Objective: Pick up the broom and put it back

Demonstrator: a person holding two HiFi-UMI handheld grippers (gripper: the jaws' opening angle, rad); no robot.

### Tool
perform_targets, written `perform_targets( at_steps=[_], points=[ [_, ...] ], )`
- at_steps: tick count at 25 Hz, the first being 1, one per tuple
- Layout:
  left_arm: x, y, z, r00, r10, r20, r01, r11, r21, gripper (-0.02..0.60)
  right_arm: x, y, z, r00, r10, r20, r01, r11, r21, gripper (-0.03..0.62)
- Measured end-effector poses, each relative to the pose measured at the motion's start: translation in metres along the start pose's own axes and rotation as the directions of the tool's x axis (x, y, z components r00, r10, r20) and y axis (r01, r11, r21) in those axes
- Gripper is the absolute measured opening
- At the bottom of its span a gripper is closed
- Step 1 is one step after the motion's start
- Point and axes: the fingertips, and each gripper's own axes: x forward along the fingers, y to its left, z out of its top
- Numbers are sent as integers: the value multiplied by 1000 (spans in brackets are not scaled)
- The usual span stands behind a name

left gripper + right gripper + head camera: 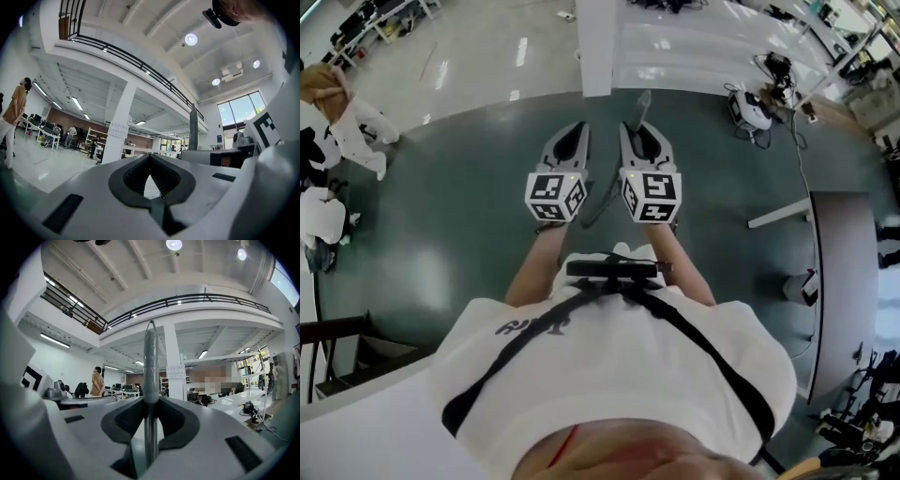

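The dark green floor (441,234) of a tall, open hall fills the head view and meets a paler polished floor at a white pillar (597,47) straight ahead. A curved grey table (844,281) stands off to the right. A bystander in a tan shirt (97,380) stands well apart, by distant desks.

The two grippers are held out level and close side by side. The right gripper (151,399) has its jaws clamped on the broom handle (151,362), a grey pole that stands upright between the pads and rises to a rounded tip above them; the brush end is out of sight. The left gripper (150,157) holds nothing: its jaw tips meet, leaving only a diamond-shaped gap behind them. From its view the pole shows just beside it.
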Motion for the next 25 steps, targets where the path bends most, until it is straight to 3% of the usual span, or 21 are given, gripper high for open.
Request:
perform_targets(
  at_steps=[5, 11, 19, 25],
  points=[
    [64, -10, -8, 999, 38, 2, -38, 999, 0, 12, 33, -58, 5, 1000, 21, 14, -21, 1000, -14, 97],
    [121, -3, -27, 998, 36, -59, -36, 999, 11, 12, 85, -112, -8, 1000, -13, -8, 13, 1000, -13, 97],
    [207, 45, -51, 995, 18, -95, -20, 1000, -12, 12, 171, -161, -31, 997, -68, -41, 66, 997, -29, 97],
    [306, 100, -61, 995, -23, -93, 21, 1000, -17, 12, 265, -186, -60, 993, -69, -92, 66, 997, -43, 97]
  ],
)
